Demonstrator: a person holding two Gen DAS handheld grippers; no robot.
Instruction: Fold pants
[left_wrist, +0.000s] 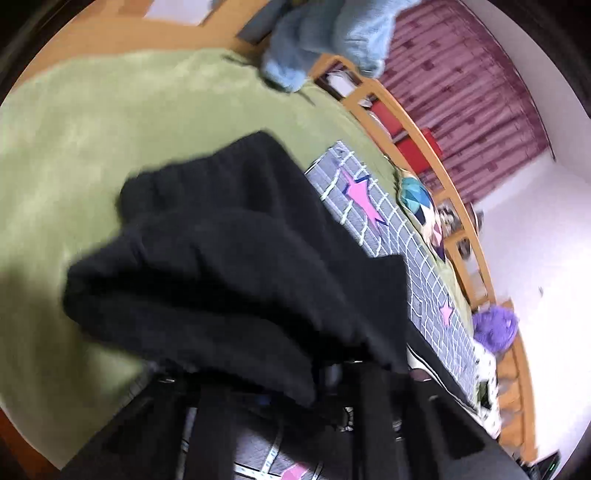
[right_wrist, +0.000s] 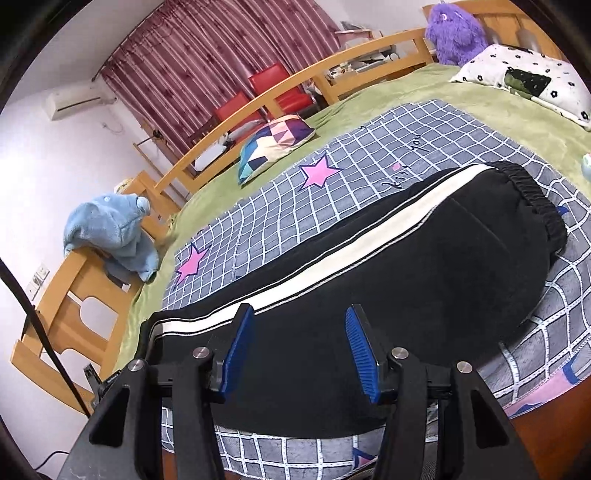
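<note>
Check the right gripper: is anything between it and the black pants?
Nothing visible. The right gripper hangs open directly over the black pants lying on the grid blanket; only bare fabric shows between its blue pads.

A wooden-framed bed (right_wrist: 258, 107) covered by a green blanket (right_wrist: 443, 99) carries the scene. Spread over the blanket is a grey grid-patterned sheet (right_wrist: 280, 206) with pink stars, and black pants (right_wrist: 424, 266) with a white side stripe lie lengthwise on it, elastic waistband toward the pillows. A multicoloured geometric cushion (right_wrist: 273, 142) rests on the green blanket just beside the sheet's far edge. A white flower-print pillow (right_wrist: 532, 79) sits near the headboard, a purple plush toy (right_wrist: 456, 31) behind it. A blue plush toy (right_wrist: 110, 229) is draped at the footboard.
</note>
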